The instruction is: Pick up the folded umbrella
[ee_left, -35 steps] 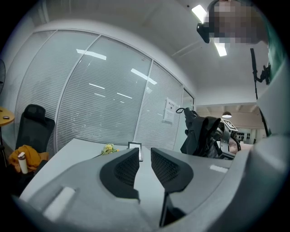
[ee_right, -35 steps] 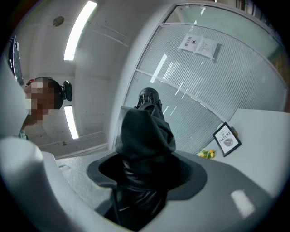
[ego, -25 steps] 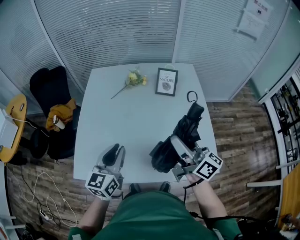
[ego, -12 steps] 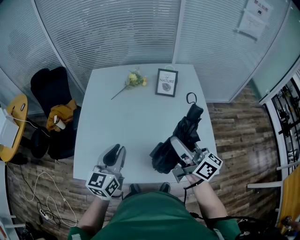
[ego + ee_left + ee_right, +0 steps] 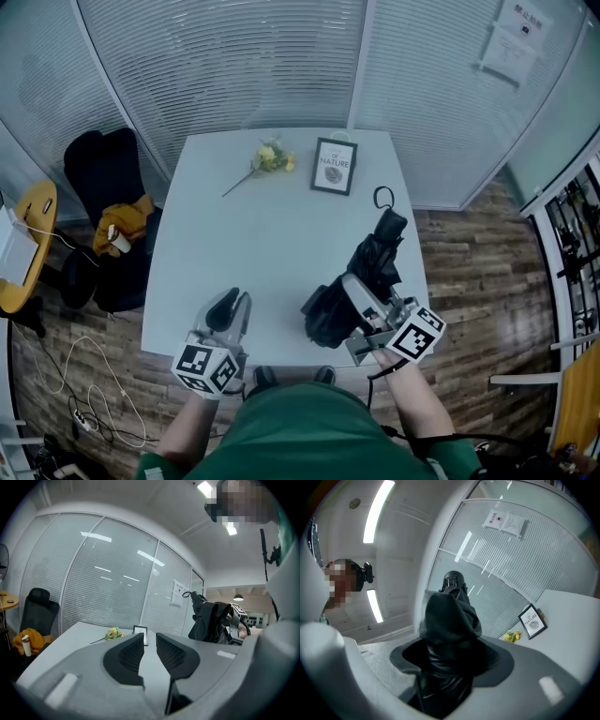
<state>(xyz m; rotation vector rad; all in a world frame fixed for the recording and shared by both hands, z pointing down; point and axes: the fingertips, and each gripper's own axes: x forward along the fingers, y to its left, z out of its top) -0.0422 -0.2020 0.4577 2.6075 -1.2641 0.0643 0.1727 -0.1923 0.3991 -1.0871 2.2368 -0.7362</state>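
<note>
Right claw (image 5: 349, 302) gripping the folded umbrella (image 5: 377, 251); left claw (image 5: 232, 307) carrying nothing.
Head view: umbrella's hanging over the worktop's (image 5: 244, 234) near-right corner, loop end pointing away, left claw hovering by the near edge. Left gripper view: jaws sitting a narrow gap apart, zilch btwn them, picture frame (image 5: 139, 632) & flowers (image 5: 112, 633) beyond. Right gripper view: jaws clamping the umbrella's black fabric.

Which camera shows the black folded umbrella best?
The head view: the black folded umbrella shows nearly whole in the right gripper. The right gripper view fills with its fabric; the left gripper view shows it small.
</note>
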